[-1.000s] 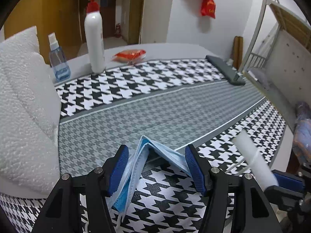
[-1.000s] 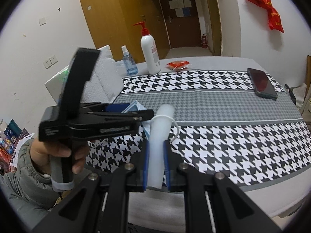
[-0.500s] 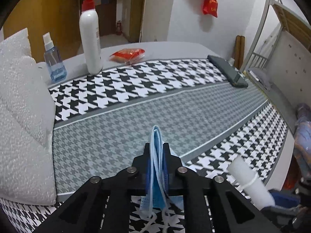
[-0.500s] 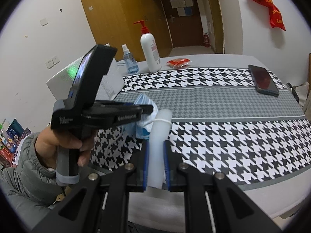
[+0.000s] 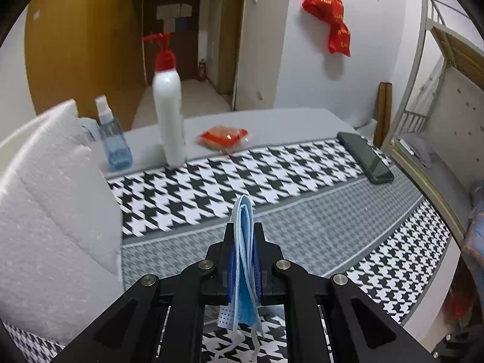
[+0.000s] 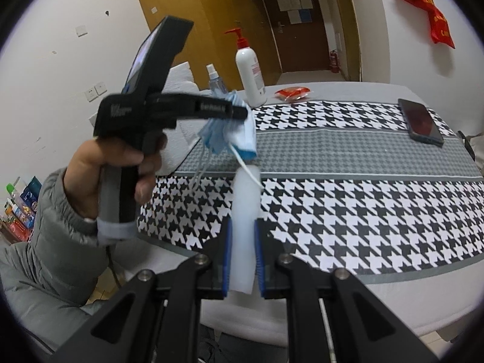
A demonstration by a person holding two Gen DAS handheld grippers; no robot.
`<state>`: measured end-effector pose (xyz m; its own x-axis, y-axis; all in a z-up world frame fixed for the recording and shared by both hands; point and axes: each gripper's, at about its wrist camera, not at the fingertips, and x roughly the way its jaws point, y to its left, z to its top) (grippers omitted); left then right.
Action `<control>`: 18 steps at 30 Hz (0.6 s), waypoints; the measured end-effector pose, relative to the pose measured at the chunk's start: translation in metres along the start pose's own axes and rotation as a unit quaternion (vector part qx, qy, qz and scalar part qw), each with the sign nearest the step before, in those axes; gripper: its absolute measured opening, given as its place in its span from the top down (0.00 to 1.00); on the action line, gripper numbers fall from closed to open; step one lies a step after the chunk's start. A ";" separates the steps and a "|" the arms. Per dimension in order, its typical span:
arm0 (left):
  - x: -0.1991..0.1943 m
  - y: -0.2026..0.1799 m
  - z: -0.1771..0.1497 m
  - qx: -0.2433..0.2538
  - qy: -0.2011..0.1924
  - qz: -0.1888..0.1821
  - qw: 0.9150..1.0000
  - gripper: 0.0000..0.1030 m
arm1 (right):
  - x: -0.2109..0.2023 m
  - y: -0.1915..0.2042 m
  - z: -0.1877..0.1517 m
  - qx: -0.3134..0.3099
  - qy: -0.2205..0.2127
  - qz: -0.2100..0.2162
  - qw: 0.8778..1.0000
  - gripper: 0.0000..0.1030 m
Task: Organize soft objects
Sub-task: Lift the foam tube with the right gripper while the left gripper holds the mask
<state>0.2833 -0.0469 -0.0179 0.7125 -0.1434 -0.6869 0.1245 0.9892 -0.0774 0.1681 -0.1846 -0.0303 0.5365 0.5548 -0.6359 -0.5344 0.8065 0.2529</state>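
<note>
Carry step: left gripper (image 5: 243,260) clamps folded blue face mask (image 5: 245,242), right gripper (image 6: 243,260) clamps white foam cylinder (image 6: 245,211); next probably needs a drop spot.

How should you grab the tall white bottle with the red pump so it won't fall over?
Grip the white pump bottle around the middle of its straight body, coming in level from the front. It stands upright and slim, so the sides give flat-ish contact; the red pump on top is narrow and would probably slip. Stay clear of the blue spray bottle standing beside it.
</note>
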 end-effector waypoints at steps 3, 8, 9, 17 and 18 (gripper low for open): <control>-0.007 0.005 0.003 -0.003 -0.012 0.007 1.000 0.90 | -0.005 0.001 -0.003 0.000 -0.002 0.000 1.000 0.84; -0.017 0.012 0.005 -0.006 -0.023 0.020 1.000 0.90 | -0.012 -0.002 -0.007 0.006 -0.007 -0.004 1.000 0.84; -0.019 0.013 0.004 -0.006 -0.024 0.018 1.000 0.90 | -0.014 -0.004 -0.009 0.009 -0.007 -0.007 1.000 0.84; -0.037 0.008 0.000 0.004 -0.040 0.008 0.999 0.90 | -0.024 -0.015 -0.007 0.031 -0.026 -0.026 0.999 0.84; -0.040 0.007 0.000 0.006 -0.043 0.005 0.999 0.90 | -0.026 -0.015 -0.005 0.031 -0.030 -0.029 0.999 0.84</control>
<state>0.2556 -0.0344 0.0093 0.7703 -0.1353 -0.6231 0.1244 0.9903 -0.0613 0.1585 -0.2121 -0.0214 0.6048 0.5169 -0.6058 -0.4615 0.8474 0.2624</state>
